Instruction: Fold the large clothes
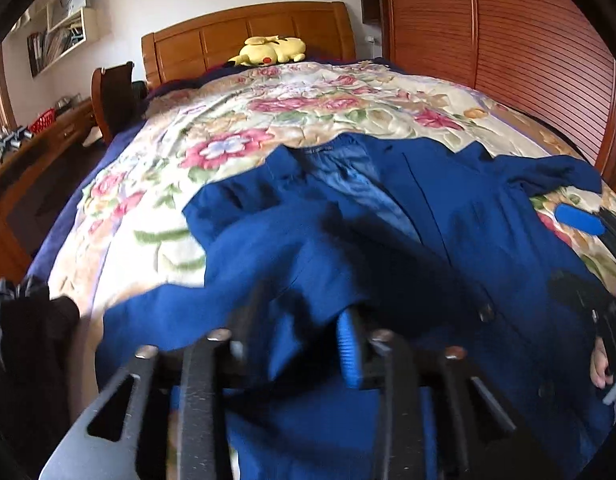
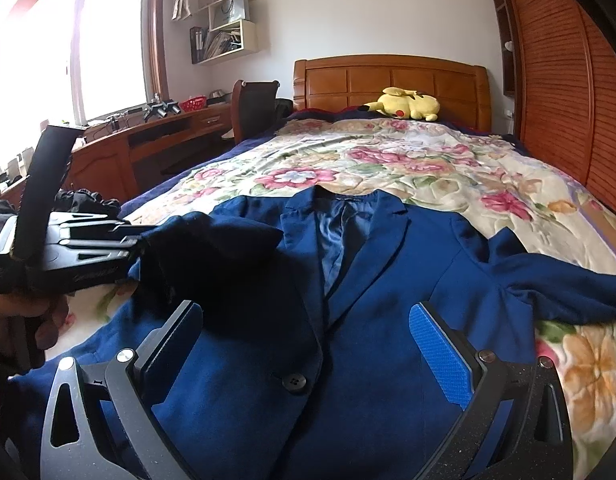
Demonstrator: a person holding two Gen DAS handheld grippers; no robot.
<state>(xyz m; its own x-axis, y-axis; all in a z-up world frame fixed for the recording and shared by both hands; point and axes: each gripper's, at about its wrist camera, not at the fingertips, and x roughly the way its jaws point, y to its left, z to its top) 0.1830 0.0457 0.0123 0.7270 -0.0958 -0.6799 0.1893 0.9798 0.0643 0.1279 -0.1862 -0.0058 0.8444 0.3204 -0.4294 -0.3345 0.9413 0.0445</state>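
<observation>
A blue blazer (image 2: 379,280) lies face up on the floral bedspread (image 2: 407,160), collar toward the headboard. My left gripper (image 1: 296,340) is shut on the blazer's left sleeve (image 1: 276,280) and holds it lifted over the chest; it also shows in the right wrist view (image 2: 136,252) with the sleeve bunched dark at its tip. My right gripper (image 2: 308,336) is open and empty, low over the blazer's front near a black button (image 2: 294,382). In the left wrist view it sits at the right edge (image 1: 587,224). The right sleeve (image 2: 559,284) lies spread out to the right.
A yellow plush toy (image 2: 407,104) lies by the wooden headboard (image 2: 387,76). A slatted wooden wardrobe (image 2: 559,92) runs along the right. A desk (image 2: 148,140) and chair (image 2: 256,108) stand to the left. Dark clothes (image 1: 28,340) lie at the bed's left corner.
</observation>
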